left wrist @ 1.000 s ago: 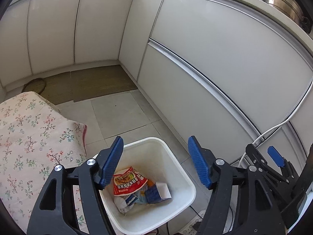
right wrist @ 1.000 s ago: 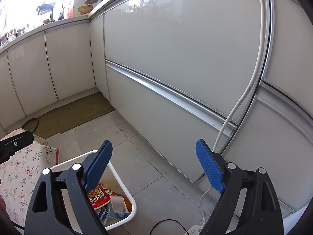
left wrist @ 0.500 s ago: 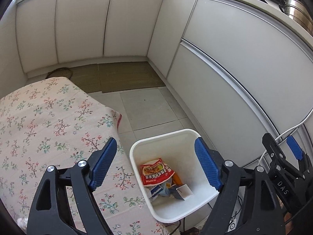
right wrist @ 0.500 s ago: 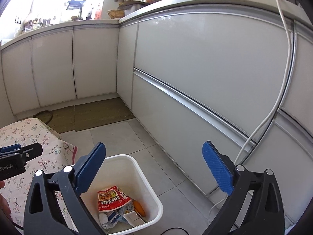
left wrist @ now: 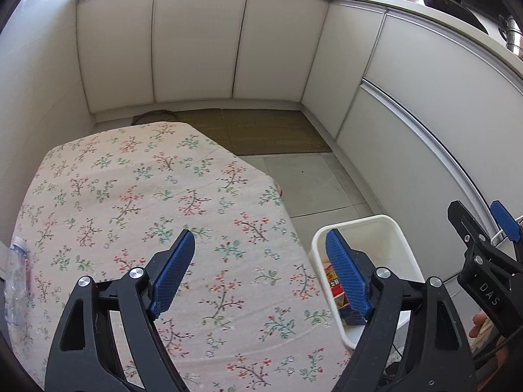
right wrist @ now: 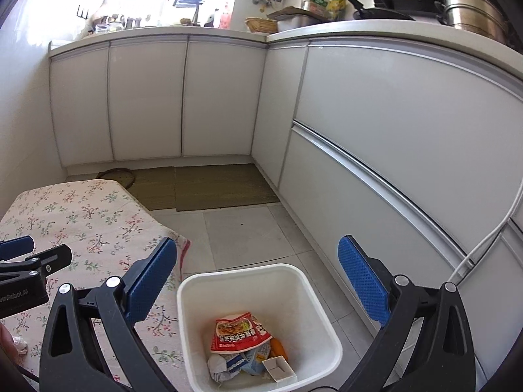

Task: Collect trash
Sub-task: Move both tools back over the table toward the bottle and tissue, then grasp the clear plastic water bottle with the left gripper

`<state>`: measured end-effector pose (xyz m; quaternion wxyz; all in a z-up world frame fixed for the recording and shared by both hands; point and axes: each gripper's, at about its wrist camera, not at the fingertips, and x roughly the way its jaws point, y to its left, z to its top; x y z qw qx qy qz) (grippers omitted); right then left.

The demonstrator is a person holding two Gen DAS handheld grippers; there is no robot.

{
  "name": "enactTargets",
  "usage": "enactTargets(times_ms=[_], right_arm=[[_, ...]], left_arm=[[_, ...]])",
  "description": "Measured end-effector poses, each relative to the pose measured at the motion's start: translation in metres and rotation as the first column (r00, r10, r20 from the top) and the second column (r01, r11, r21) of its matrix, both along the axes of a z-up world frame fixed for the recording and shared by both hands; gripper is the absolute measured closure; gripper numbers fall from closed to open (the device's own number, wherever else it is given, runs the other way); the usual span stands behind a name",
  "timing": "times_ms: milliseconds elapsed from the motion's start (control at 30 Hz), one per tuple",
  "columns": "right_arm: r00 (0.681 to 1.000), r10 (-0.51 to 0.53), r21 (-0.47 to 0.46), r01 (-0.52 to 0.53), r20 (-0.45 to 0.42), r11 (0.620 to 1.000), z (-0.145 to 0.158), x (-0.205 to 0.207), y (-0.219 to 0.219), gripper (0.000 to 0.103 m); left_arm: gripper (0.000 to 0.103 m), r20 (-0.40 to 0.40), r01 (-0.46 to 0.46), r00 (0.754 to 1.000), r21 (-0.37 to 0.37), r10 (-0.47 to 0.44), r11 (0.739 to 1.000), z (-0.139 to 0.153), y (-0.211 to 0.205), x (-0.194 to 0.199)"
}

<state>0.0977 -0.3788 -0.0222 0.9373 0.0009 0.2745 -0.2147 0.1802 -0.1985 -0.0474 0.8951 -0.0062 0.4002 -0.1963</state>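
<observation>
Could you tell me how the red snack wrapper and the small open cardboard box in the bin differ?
The red snack wrapper is printed, crumpled and soft; the small cardboard box is plain white and stiff, with its open side up. The wrapper looks larger and lies on top of the pile, while the box sits lower, at the pile's edge. Both lie inside the white bin.

Bin: on the floor, just right of the cloth-covered table, before the cabinet run on its right.
In the bin: a snack packet atop crumpled papers, a small open box at the near side.
Bottle: lying on the table's left edge.
Mats: on the floor beyond the table, against the far cabinets.
Cable: hanging down the right cabinets.
Pot: on the counter above.
</observation>
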Motion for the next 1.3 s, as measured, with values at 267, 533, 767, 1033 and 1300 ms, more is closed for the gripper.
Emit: enactTargets(times_ms=[267,533,767,1033,1300], right_arm=[[0.989,0.148,-0.013,-0.148,-0.018,0.989,-0.002,0.03,0.064,0.007],[0.951,0.303,-0.035,-0.306,-0.059,0.952,-0.012,0.053,0.132,0.007],[0.897,0.431,-0.008,-0.433,-0.096,0.901,-0.025,0.072,0.189,0.007],[0.735,0.644,0.036,-0.653,-0.213,0.756,-0.055,0.08,0.254,0.007],[0.525,0.787,0.041,-0.824,-0.324,0.566,-0.085,0.065,0.305,0.007]], left_arm=[[0.022,-0.022,-0.104,0.994,0.045,0.105,0.994,-0.006,0.065,0.008],[0.022,-0.065,-0.218,0.972,0.094,0.225,0.971,-0.022,0.138,0.02],[0.022,-0.107,-0.318,0.937,0.129,0.332,0.939,-0.037,0.204,0.028],[0.022,-0.17,-0.354,0.895,0.29,0.412,0.889,-0.057,0.274,0.045],[0.021,-0.307,-0.319,0.841,0.383,0.445,0.867,-0.092,0.334,0.07]])
